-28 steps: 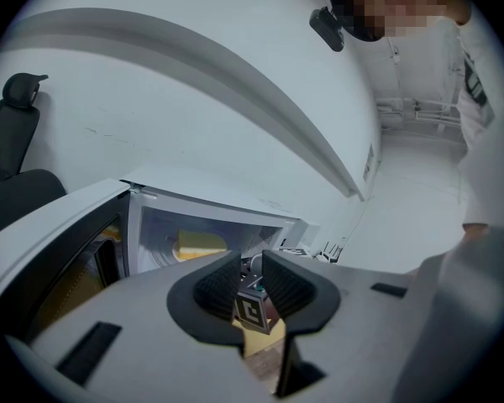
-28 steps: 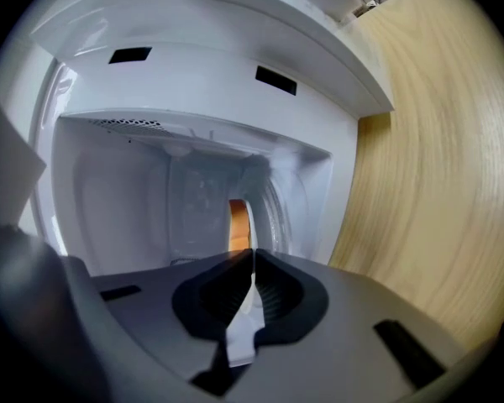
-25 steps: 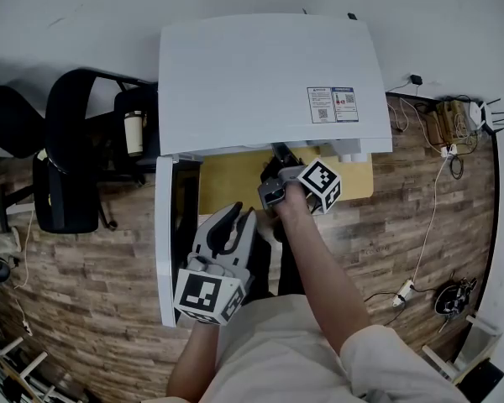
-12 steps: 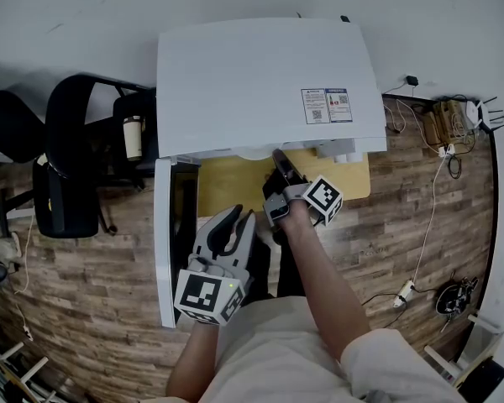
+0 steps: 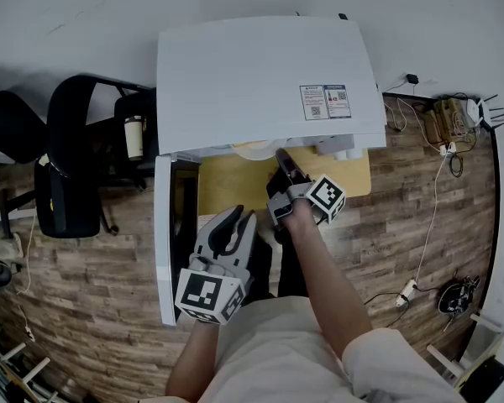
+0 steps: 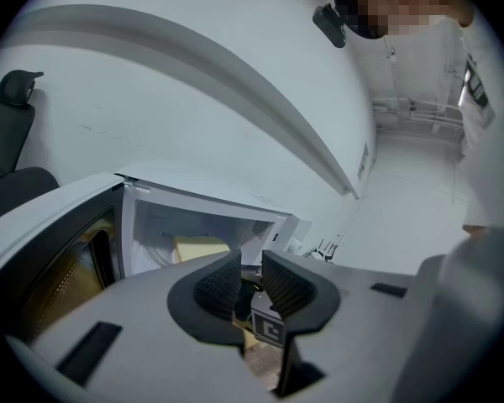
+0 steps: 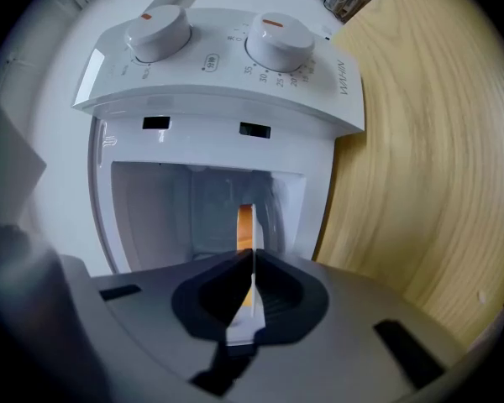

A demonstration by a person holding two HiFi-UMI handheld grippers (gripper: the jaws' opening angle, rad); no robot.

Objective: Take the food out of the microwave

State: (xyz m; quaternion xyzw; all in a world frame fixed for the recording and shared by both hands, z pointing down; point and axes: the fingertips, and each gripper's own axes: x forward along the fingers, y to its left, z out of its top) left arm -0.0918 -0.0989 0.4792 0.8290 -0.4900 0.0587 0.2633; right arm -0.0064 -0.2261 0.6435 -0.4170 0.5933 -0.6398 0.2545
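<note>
The white microwave (image 5: 260, 74) stands on a pale wooden table (image 5: 227, 183), its door (image 5: 164, 242) swung open to the left. My right gripper (image 5: 281, 159) is at the oven's mouth, shut on the rim of a white plate (image 5: 252, 150). In the right gripper view the plate (image 7: 255, 225) shows edge-on between the jaws, with yellow-orange food (image 7: 244, 225) on it. My left gripper (image 5: 233, 221) hangs in front of the open door, its jaws a narrow gap apart with nothing between them. In the left gripper view, the food (image 6: 197, 248) shows inside the lit cavity (image 6: 151, 225).
Two dials (image 7: 155, 25) (image 7: 277, 30) sit on the microwave's control panel. Black chairs (image 5: 67, 166) and a cup (image 5: 133, 134) stand to the left. Cables and plugs (image 5: 449, 124) lie at the right on the wood-pattern floor.
My right gripper has drawn back a little from the oven toward me, and the plate's rim now shows at the mouth. The left gripper has stayed still.
</note>
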